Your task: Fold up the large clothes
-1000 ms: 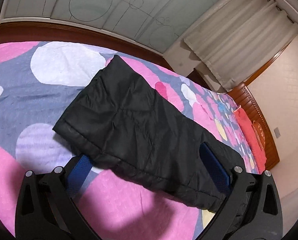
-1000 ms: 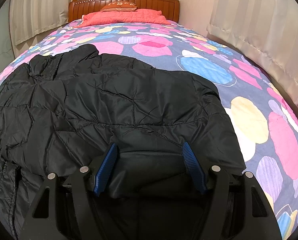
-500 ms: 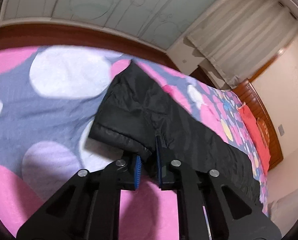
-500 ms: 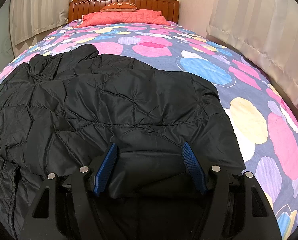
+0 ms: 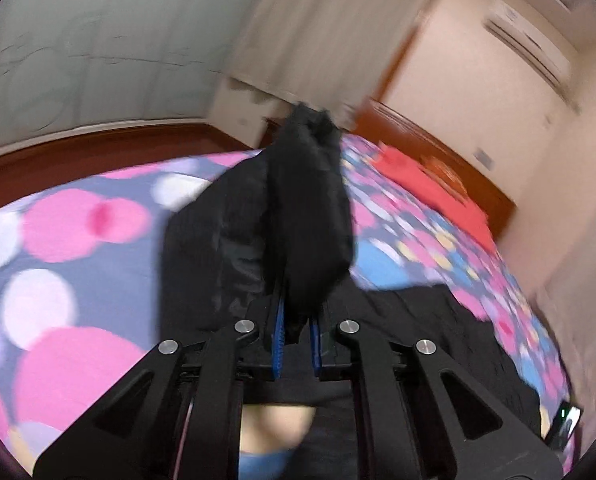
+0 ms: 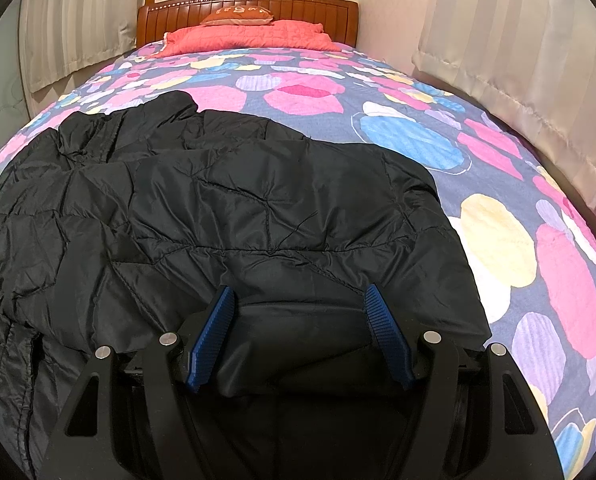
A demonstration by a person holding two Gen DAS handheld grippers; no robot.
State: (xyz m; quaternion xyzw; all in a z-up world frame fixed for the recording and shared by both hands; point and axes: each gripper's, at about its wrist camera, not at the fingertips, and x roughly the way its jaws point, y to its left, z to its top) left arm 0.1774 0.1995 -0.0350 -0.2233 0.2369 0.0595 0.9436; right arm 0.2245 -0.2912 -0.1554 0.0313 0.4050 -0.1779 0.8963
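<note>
A black quilted jacket (image 6: 238, 208) lies spread across the near half of the bed. My right gripper (image 6: 299, 296) sits low at its near edge, the blue pads (image 6: 381, 320) wide apart with a bulky fold of the jacket filling the gap from pad to pad. In the blurred left wrist view, my left gripper (image 5: 296, 316) is shut on a black sleeve (image 5: 309, 208) and holds it up off the bed, with the sleeve standing above the jaws. The rest of the jacket (image 5: 417, 320) lies below and to the right.
The bedsheet (image 6: 497, 240) is grey with pink, blue and yellow blobs. A red pillow (image 6: 246, 36) lies against the wooden headboard (image 6: 298, 2). Curtains (image 6: 517, 60) hang close along the right side. A small dark device (image 5: 563, 424) lies near the jacket's edge.
My left gripper closed on the sleeve end, then rose and swung toward the headboard, rolling as it lifted the sleeve off the sheet. The right gripper has not moved.
</note>
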